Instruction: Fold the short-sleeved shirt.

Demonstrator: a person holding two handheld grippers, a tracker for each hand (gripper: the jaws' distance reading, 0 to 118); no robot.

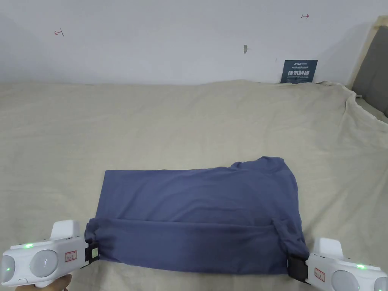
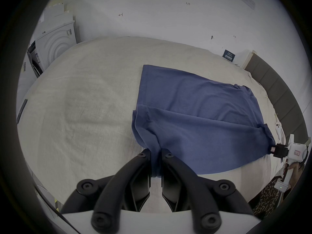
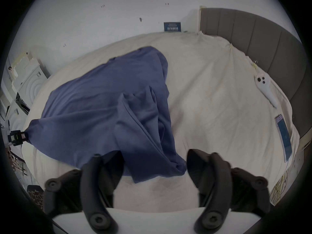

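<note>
Shirt [image 1: 197, 212]: one; tools: two, left [image 1: 92, 253], right [image 1: 293, 267].

The shirt [image 1: 197, 212] is dark blue and soft. It lies spread out on a bed with a cream sheet [image 1: 182, 121], close to the near edge. Its long side runs from left to right. The near edge is folded up over the rest, making a long band across the front. The neck end, on the right, is rounded and a bit bunched. The left end is straight and flat.
</note>
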